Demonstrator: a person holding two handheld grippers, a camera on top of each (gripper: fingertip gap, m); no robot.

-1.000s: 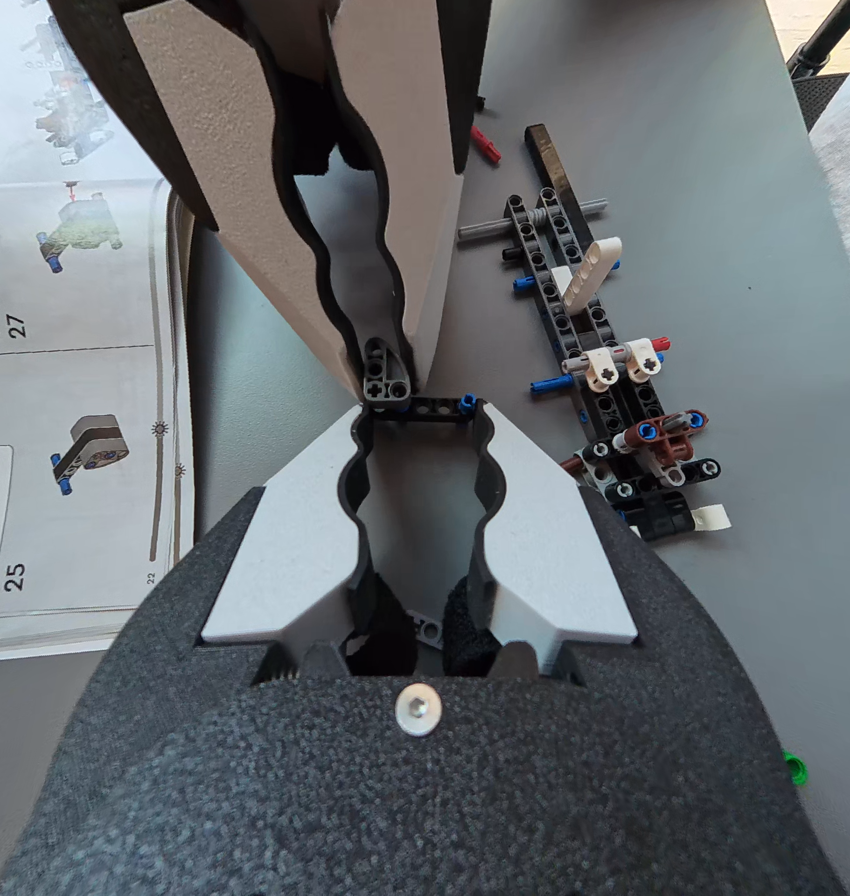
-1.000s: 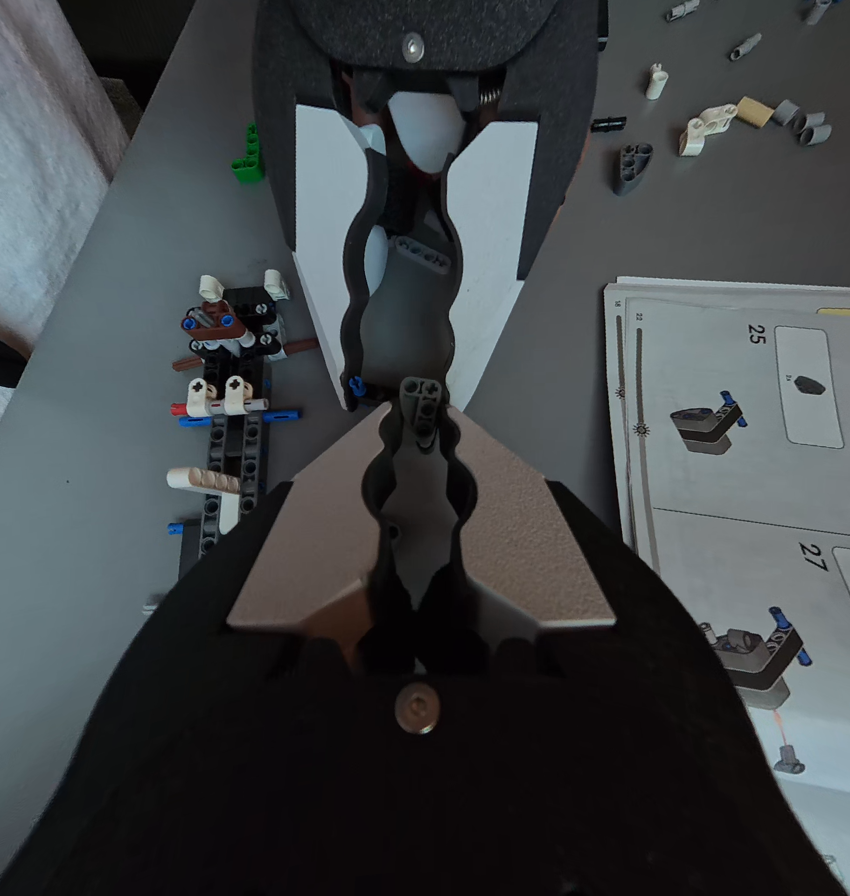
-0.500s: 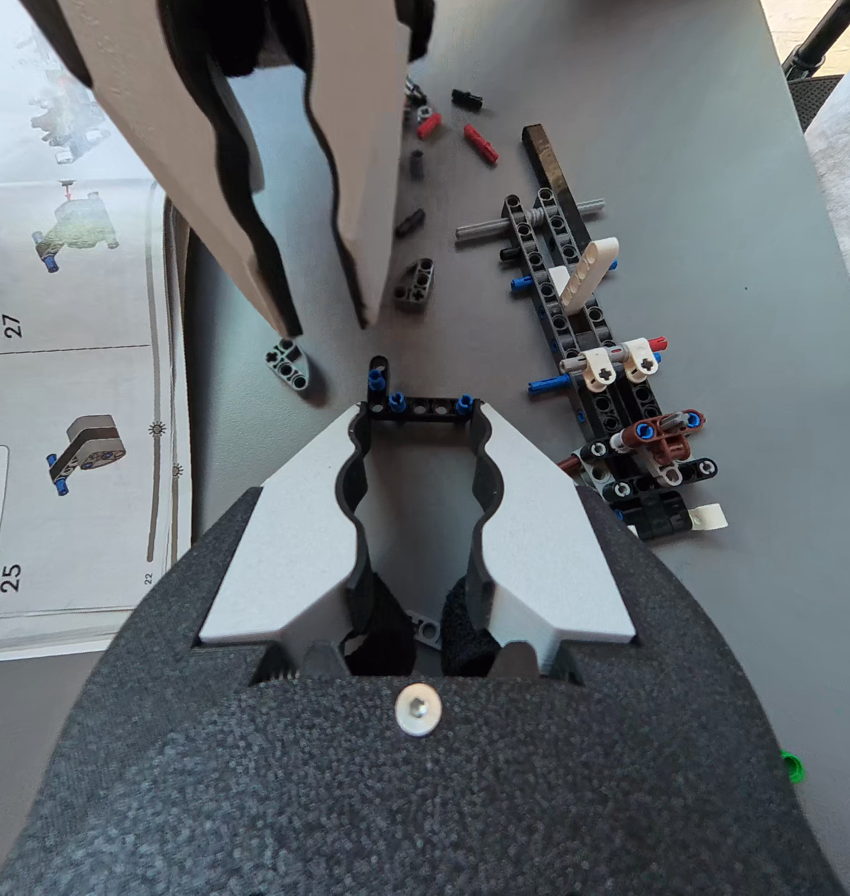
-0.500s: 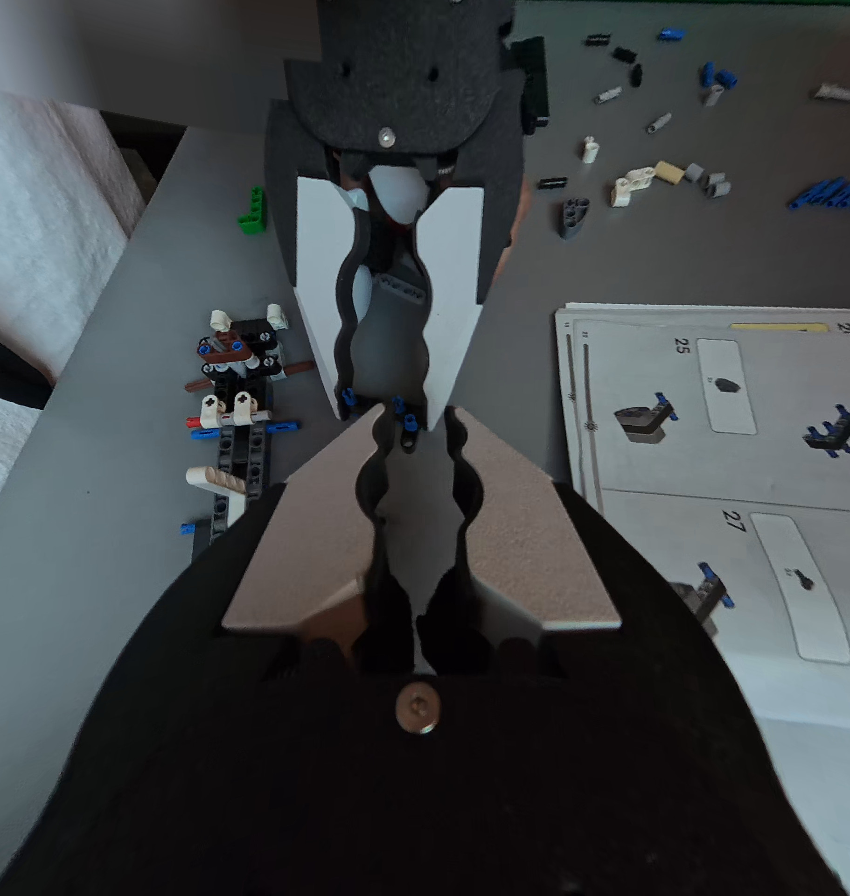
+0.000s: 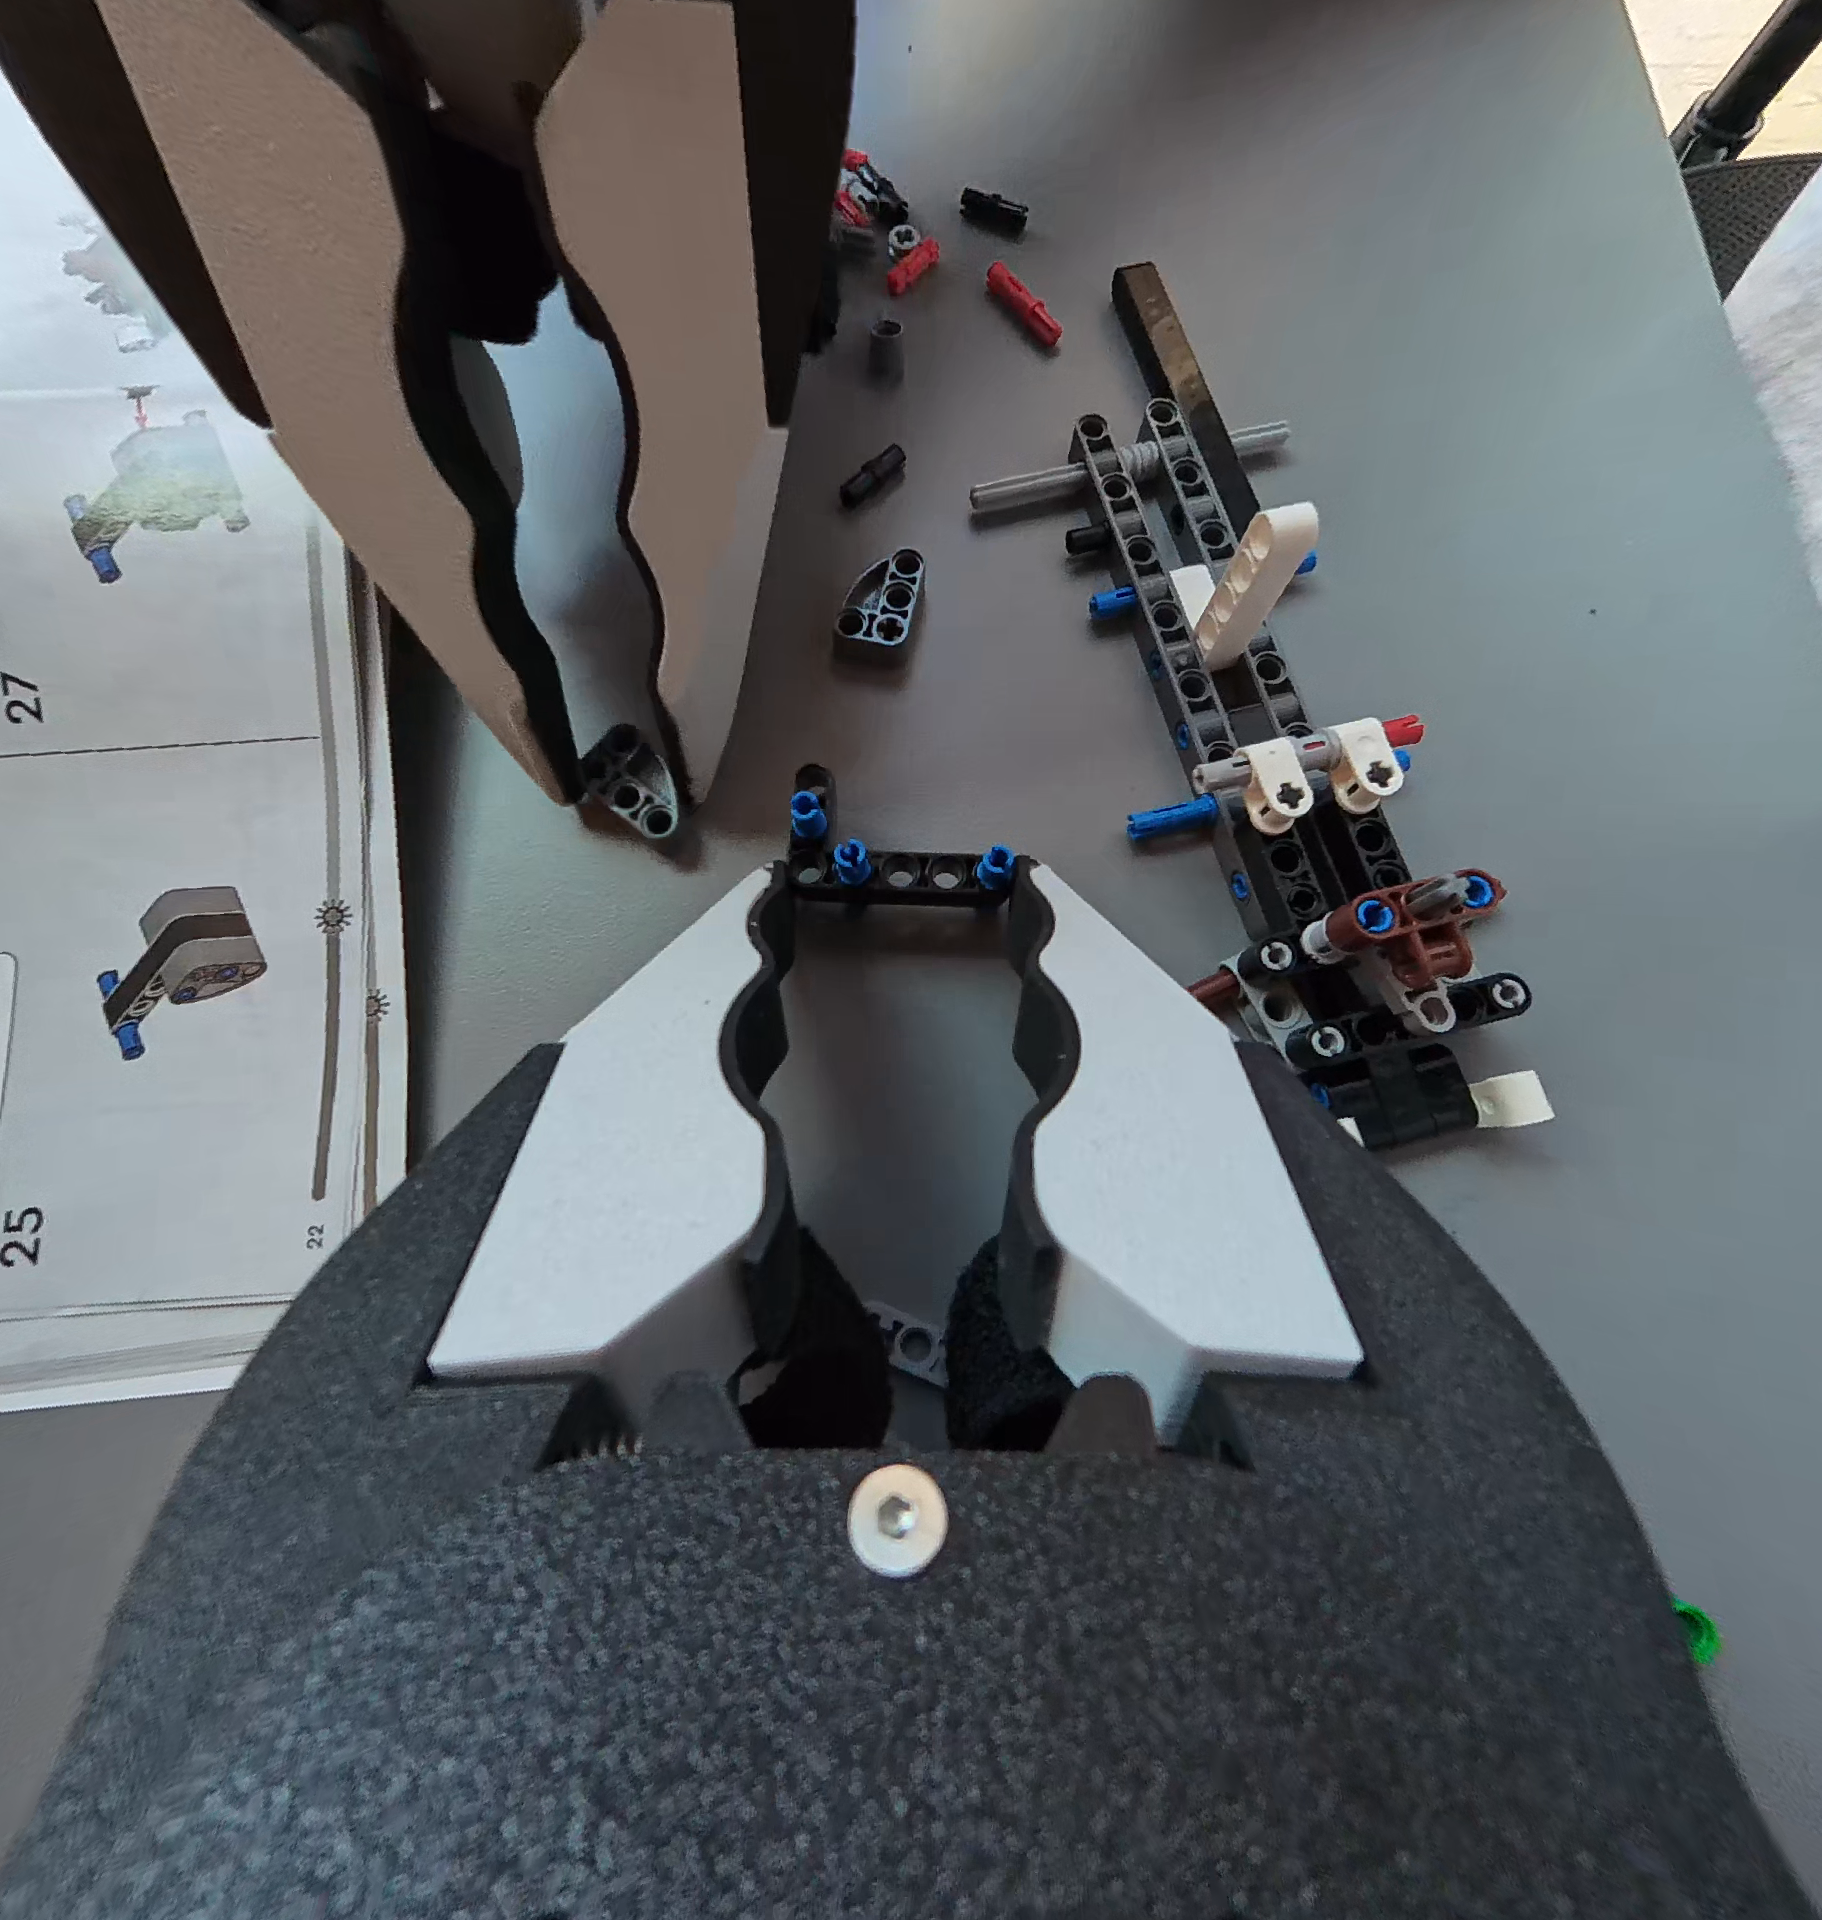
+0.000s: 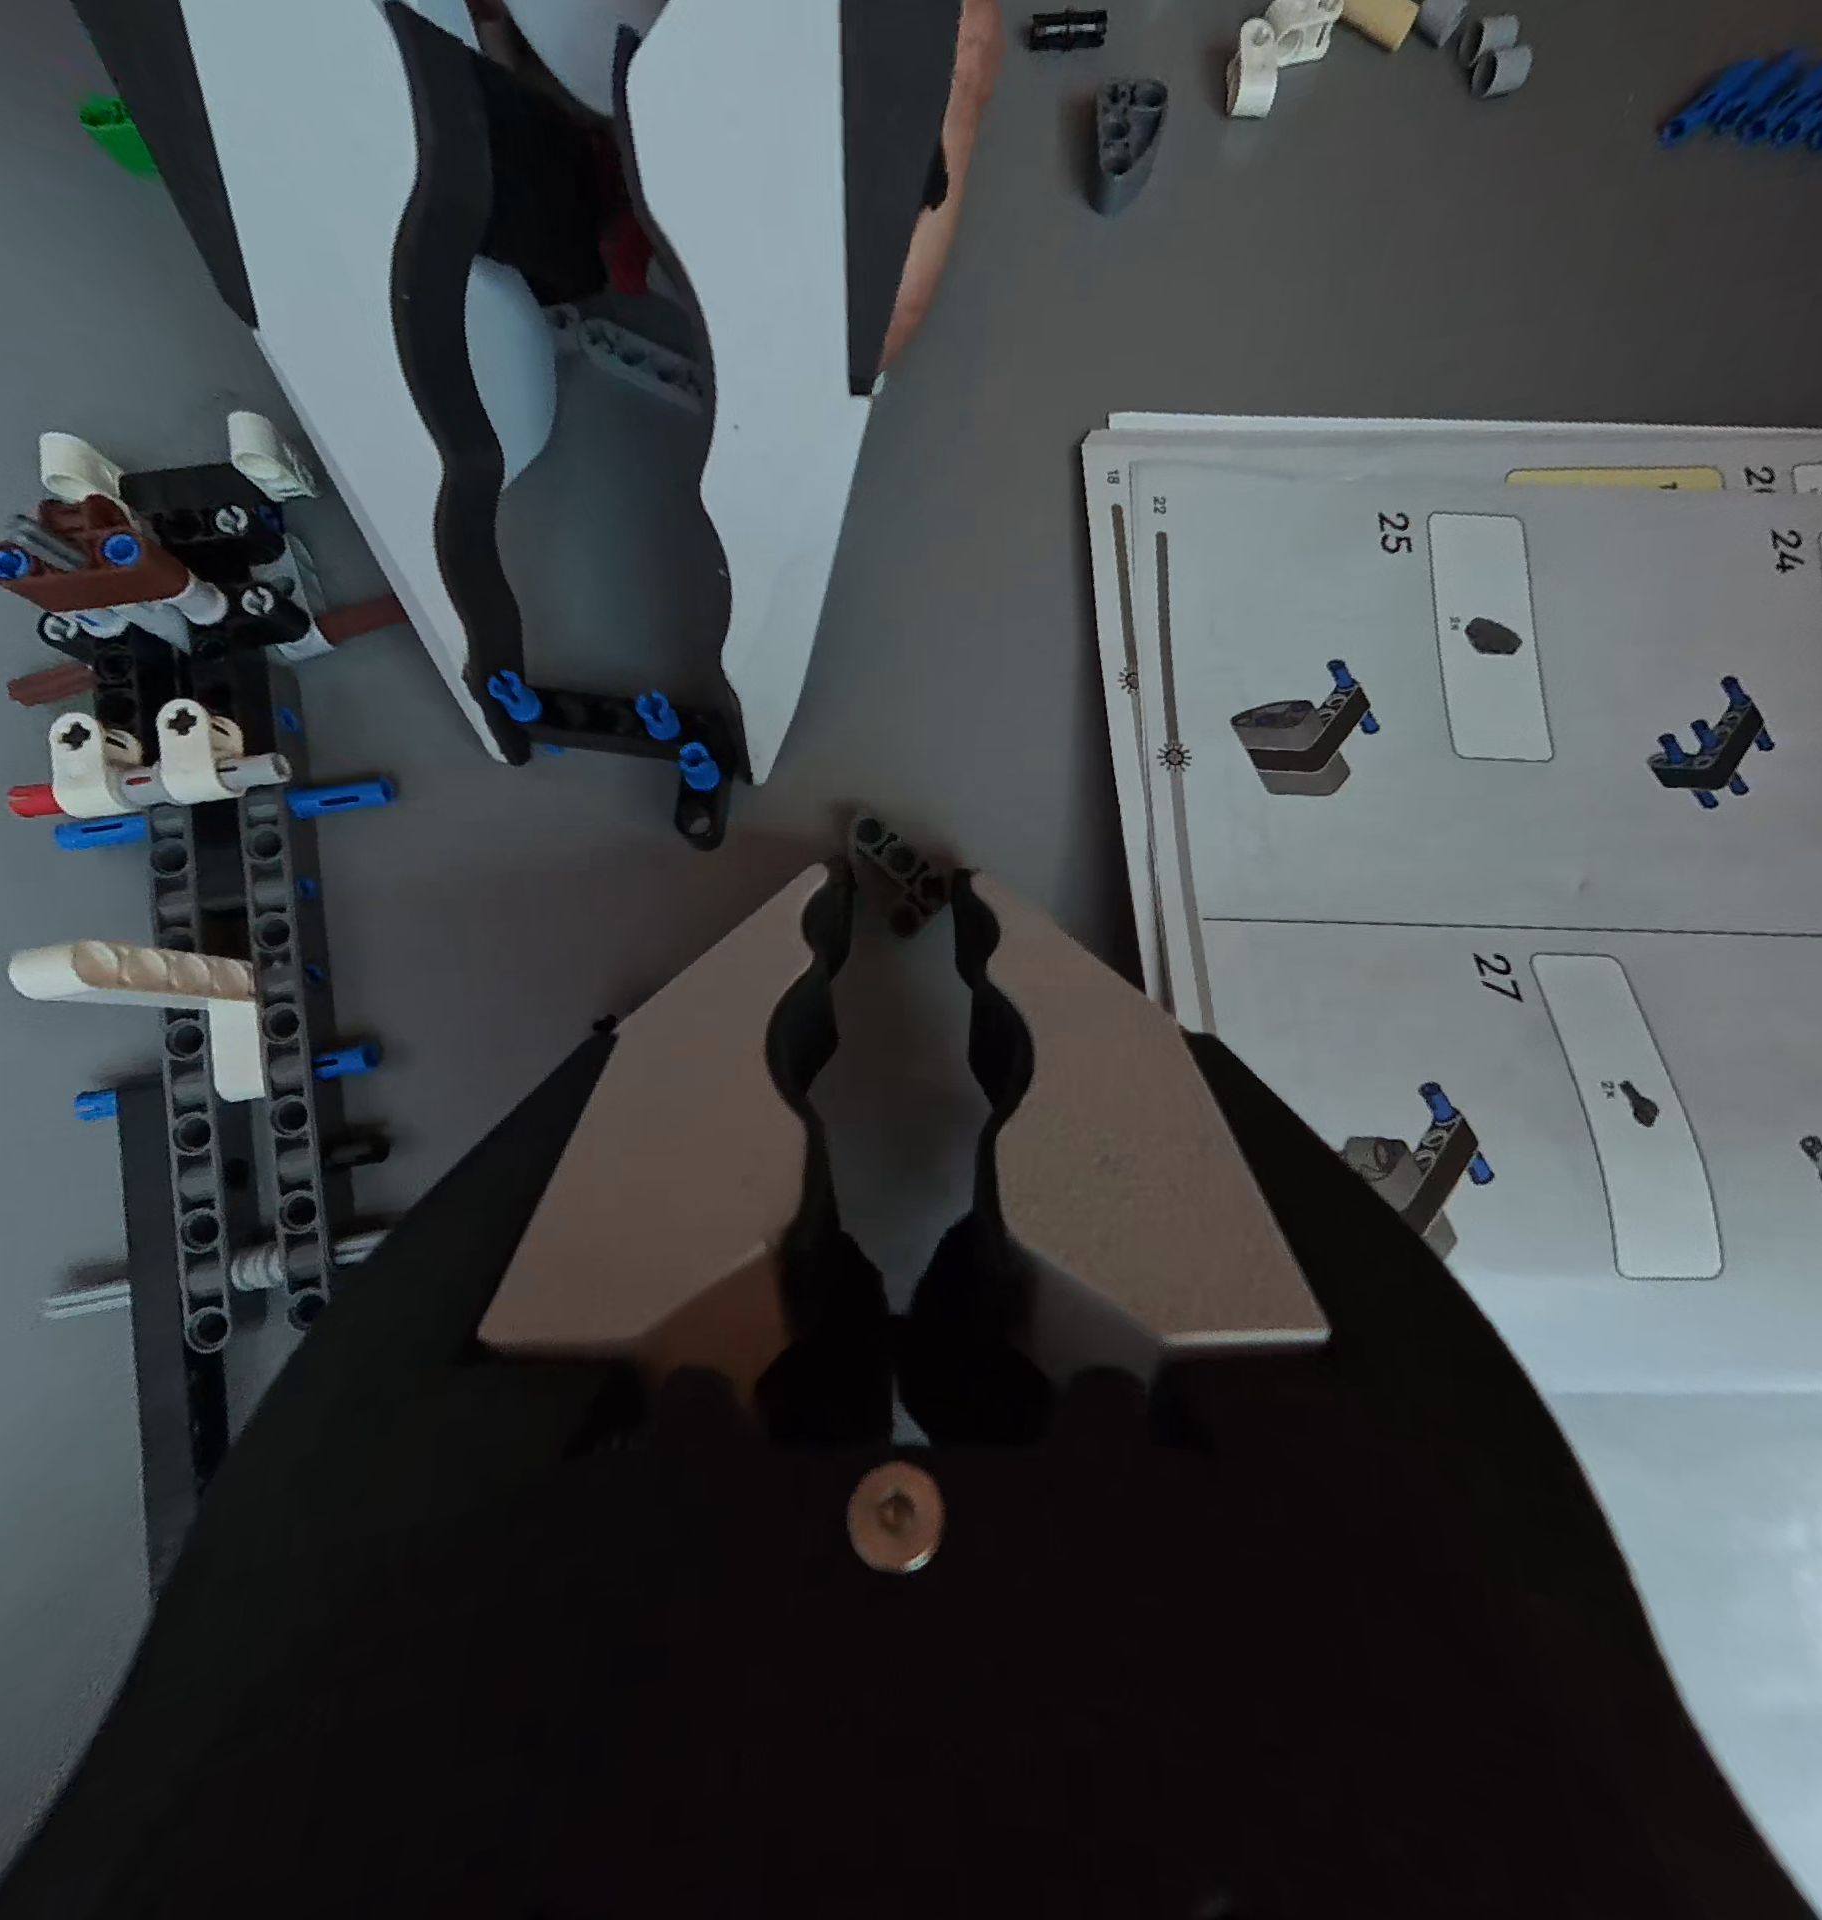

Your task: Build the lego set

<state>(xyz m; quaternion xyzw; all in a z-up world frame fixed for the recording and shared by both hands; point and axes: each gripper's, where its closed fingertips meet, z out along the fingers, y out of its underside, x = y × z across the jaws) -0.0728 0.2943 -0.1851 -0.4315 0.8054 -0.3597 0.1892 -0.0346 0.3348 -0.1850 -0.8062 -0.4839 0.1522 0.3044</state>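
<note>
The black L-shaped beam sits crosswise in the tips of my left gripper. The jaws are closed on its two ends and its short leg sticks out past the left fingertip. Held end to end like this, I judge, the blue pins point upward, with nothing covering them, and the beam stays low over the grey table. My right gripper has its fingertips down on the table around a small grey curved piece, just left of the beam and beside the open instruction booklet. The piece fills most of the gap, but I cannot tell whether both pads actually press on it. A second piece of the same shape lies loose farther out, near the long beam assembly. A second ago the right gripper held the grey piece against the beam's corner. Half a second ago the piece lay free on the table under the raised, open jaws. Now they have come down around it. The left gripper and beam have not shifted.
</note>
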